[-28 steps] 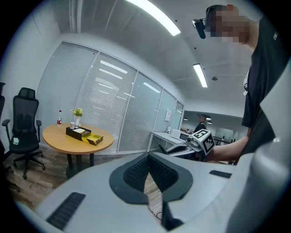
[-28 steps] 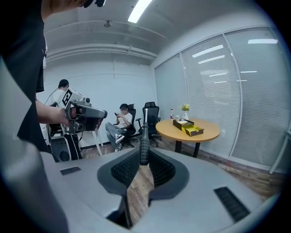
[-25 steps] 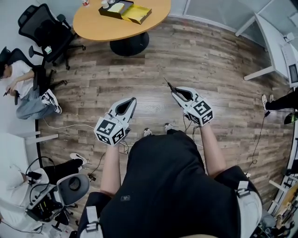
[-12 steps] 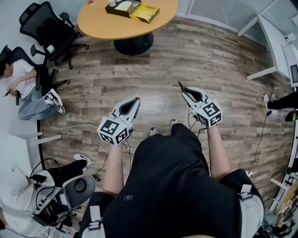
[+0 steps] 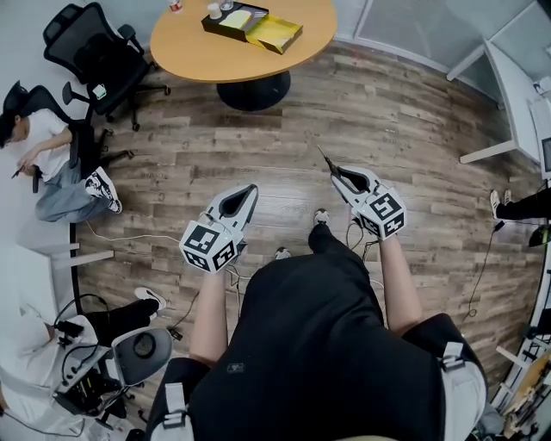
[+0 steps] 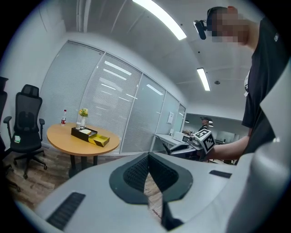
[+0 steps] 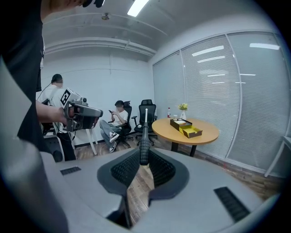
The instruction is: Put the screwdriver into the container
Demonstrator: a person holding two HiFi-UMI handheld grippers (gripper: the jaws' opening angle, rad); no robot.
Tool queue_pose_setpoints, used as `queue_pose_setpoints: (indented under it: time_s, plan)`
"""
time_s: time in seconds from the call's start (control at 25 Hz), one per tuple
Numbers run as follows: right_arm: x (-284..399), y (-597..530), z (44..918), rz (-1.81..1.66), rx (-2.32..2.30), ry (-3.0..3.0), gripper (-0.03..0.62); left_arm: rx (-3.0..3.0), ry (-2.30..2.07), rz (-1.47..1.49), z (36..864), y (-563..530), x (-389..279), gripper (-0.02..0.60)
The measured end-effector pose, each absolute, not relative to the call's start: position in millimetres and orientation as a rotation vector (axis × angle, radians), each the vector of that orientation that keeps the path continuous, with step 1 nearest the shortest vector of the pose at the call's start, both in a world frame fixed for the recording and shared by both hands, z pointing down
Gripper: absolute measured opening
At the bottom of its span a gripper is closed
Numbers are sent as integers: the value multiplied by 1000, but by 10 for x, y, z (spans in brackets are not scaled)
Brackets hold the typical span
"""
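The left tool (image 5: pixel 249 189) was clenched shut on nothing. The container (image 5: pixel 251 26) sat on the table (image 5: pixel 185 52), well apart, at eleven o'clock from the right tool (image 5: pixel 337 173). That tool gripped the screwdriver (image 5: pixel 325 158), its shaft aimed toward eleven.

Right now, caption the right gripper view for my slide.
Right hand-held gripper clamps the screwdriver; container sits on the round table.

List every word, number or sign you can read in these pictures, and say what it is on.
Nothing can be read.
Cubes on the left gripper and right gripper: black-and-white square patterns, no letters.
Sheet on the far wall: too small to read.
Label on the bottle on the round table: too small.
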State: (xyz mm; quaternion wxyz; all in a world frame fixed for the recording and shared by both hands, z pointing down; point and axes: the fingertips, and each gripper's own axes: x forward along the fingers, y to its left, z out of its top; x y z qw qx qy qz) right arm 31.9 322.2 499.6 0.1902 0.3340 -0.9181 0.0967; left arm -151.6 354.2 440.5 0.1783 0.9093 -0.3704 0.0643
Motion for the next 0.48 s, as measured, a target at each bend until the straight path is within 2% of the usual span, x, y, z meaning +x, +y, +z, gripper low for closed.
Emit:
queue_pose_setpoints:
  time_s: [0.48]
  plan:
    - [1046,2452,4956,204,883,-2584,60,2564,-1115,181,4299,2850,-890,3]
